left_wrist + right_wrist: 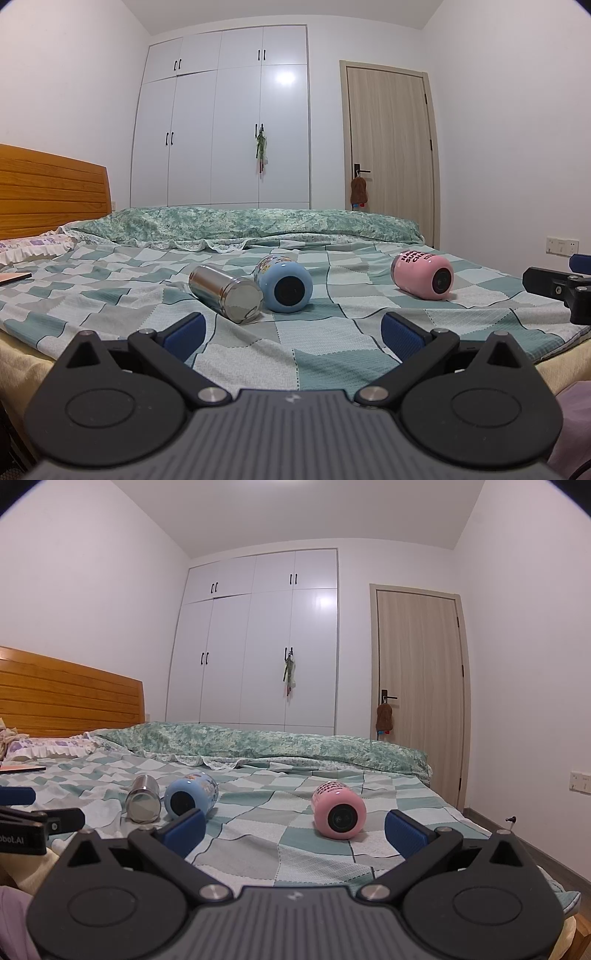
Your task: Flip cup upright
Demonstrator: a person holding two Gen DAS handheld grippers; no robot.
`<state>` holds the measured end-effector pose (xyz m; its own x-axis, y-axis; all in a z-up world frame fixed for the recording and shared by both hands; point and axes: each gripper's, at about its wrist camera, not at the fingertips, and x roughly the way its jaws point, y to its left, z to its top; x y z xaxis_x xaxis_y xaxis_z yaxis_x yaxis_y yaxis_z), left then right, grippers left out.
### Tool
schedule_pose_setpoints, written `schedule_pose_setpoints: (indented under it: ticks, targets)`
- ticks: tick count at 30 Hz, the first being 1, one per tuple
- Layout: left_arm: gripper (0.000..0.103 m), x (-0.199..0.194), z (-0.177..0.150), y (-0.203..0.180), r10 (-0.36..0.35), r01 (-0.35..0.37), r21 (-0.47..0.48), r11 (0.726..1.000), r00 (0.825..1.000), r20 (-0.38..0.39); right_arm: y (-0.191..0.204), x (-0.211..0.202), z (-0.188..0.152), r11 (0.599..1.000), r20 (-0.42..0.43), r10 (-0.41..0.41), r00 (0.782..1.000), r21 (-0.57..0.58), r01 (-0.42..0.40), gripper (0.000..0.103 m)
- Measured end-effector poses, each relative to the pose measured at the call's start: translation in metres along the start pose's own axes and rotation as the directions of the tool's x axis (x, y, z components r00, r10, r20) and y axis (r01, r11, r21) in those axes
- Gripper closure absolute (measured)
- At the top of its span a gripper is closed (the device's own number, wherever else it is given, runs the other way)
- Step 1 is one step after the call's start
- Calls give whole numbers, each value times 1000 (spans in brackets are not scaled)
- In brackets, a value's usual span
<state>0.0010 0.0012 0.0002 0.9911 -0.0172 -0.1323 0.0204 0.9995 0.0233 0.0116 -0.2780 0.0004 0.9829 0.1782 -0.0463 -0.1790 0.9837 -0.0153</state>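
Three cups lie on their sides on the checked bedsheet, bottoms toward me: a steel cup (226, 292), a blue cup (283, 283) touching it, and a pink cup (424, 275) apart to the right. In the right wrist view the steel cup (143, 802), blue cup (190, 794) and pink cup (338, 809) show too. My left gripper (293, 334) is open and empty, a short way before the steel and blue cups. My right gripper (295, 830) is open and empty, in front of the pink cup. Each gripper shows at the edge of the other's view.
A rolled green quilt (251, 223) lies across the far side of the bed. A wooden headboard (51, 192) and pillow (33, 247) are at left. A flat pink object (13, 277) lies at far left. Wardrobe (221, 122) and door (391, 144) stand behind.
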Motion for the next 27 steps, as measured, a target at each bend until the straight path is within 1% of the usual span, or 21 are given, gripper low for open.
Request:
schedule_pose_setpoints:
  ticks: [27]
  targets:
    - [0,-2,-1,-2,-1,1,0,1000,1000,3,1,0,0,1000,-1,0,1000,-4,0,0]
